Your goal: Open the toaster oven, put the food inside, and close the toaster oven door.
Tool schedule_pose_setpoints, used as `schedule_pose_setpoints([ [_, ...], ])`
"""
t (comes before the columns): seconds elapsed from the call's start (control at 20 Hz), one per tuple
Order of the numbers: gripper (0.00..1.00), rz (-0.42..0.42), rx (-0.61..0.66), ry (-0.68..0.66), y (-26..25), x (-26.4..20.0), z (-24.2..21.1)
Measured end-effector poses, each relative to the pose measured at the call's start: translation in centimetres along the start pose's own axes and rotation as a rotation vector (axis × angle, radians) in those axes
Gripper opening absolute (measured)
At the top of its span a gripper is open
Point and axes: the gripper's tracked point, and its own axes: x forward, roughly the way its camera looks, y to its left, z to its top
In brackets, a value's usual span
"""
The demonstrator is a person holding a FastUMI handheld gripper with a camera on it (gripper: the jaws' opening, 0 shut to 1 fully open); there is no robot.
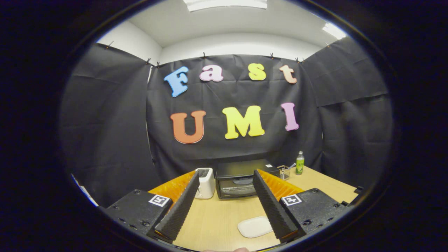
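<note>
Tongs (225, 176) held above the near end of a wooden worktop (217, 217), the two fingers spread wide apart and holding nothing; bare worktop shows between them.

Count of things on the worktop:
- One toaster oven (237, 185), black, at the far end against the cloth wall, seen between the fingertips and beyond them. Door is up and closed; dark glass front faces the tongs.
- One white pop-up toaster (205, 182), just beside the oven on its left, partly hidden behind the left finger.
- One small clear holder (284, 172) with something thin standing in it, just to the right of the oven.
- One green bottle (300, 163), upright, just right of the holder, near the wall.
- One flat white plate or tray (254, 226), near the tongs, lying against the inner side of the right finger, well apart from the oven. Its top looks bare; I can't tell any food on it.
</note>
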Motion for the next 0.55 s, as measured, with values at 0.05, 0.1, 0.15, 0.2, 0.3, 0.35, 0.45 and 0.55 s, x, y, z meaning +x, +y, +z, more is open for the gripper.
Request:
schedule_pose_setpoints([
  [0.05, 1.0, -0.001, -0.003, -0.005, 0.1, 0.0, 0.1],
  [0.1, 1.0, -0.001, -0.005, -0.01, 0.1, 0.0, 0.1],
  [0.15, 1.0, 0.0, -0.011, -0.013, 0.3, 0.0, 0.3],
  [0.2, 1.0, -0.003, -0.024, -0.013, 0.4, 0.0, 0.3],
  [0.3, 1.0, -0.013, -0.062, -0.012, 0.6, -0.1, 0.3],
  [0.35, 1.0, -0.017, -0.077, -0.014, 0.6, -0.1, 0.4],
  [0.45, 1.0, -0.016, -0.087, -0.021, 1.0, -0.2, 0.5],
  [0.55, 1.0, -0.015, -0.089, -0.03, 1.1, -0.3, 0.7],
])
